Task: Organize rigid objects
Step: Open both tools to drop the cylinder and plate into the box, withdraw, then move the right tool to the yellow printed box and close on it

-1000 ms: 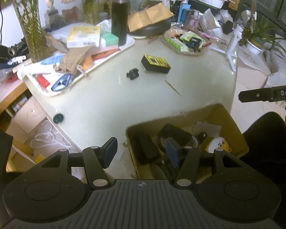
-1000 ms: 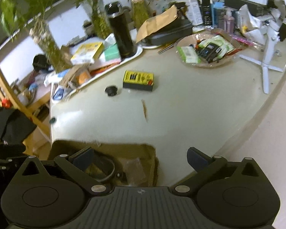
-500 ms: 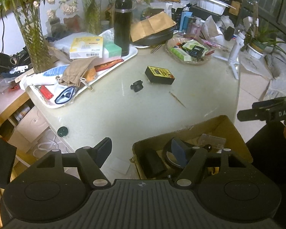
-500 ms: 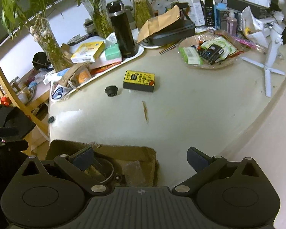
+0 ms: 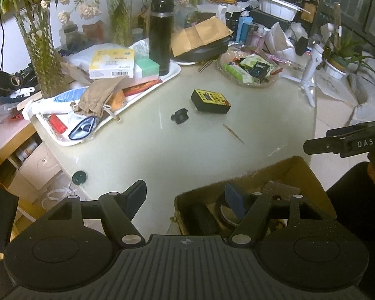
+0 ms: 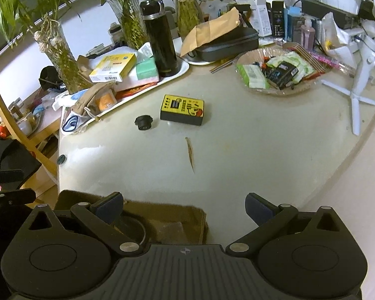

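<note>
A yellow-and-black device lies mid-table, with a small black round part just left of it. Nearer me stands an open cardboard box holding a black block, a round dark item and other pieces. My left gripper is open and empty, its right finger over the box and its left finger over bare table. Above the box's right end, my right gripper is open, nothing between its fingers.
A white tray of clutter and a black flask sit at the back left among plant vases. A glass dish of packets and a white tripod stand at the right. A thin wooden sliver lies on the table.
The left gripper's jaws have spread wider and it has drawn back up from the box's contents. The right gripper has hardly moved.
</note>
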`<state>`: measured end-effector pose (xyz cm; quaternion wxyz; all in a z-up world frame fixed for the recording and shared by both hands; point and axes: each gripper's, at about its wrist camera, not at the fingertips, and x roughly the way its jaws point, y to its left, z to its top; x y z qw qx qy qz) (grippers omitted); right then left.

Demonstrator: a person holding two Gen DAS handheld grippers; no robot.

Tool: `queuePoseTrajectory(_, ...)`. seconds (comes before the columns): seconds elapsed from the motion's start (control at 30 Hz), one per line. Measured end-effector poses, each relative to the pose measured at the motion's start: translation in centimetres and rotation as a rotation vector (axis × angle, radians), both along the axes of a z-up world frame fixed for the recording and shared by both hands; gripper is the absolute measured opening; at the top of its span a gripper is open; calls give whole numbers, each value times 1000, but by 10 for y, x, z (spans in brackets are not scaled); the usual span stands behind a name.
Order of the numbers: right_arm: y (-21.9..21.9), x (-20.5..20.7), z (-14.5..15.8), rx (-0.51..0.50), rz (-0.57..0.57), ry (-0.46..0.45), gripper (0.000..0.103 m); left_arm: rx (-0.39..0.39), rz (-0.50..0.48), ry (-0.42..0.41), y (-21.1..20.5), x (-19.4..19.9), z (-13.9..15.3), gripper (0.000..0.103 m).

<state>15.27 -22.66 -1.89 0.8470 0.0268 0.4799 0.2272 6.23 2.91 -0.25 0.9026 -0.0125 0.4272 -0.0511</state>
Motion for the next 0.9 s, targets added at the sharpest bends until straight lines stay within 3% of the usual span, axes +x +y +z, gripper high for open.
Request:
queuePoseTrajectory(0.4,16,20,-8,-9,17,-48,103,-1,1,-32,3,12,-4,69)
queuePoseTrajectory(0.5,20,28,-11,-6,22,-44,103,-8,11,-32,4,15,-6,71)
queuePoseTrajectory(0.6,24,39,-14,1,29,-29,103,-13,14,-40,5,17,-8,79)
queuePoseTrajectory(0.9,36,70,-24,10,40,-11,103,-19,3,-39,6,24,-15,79)
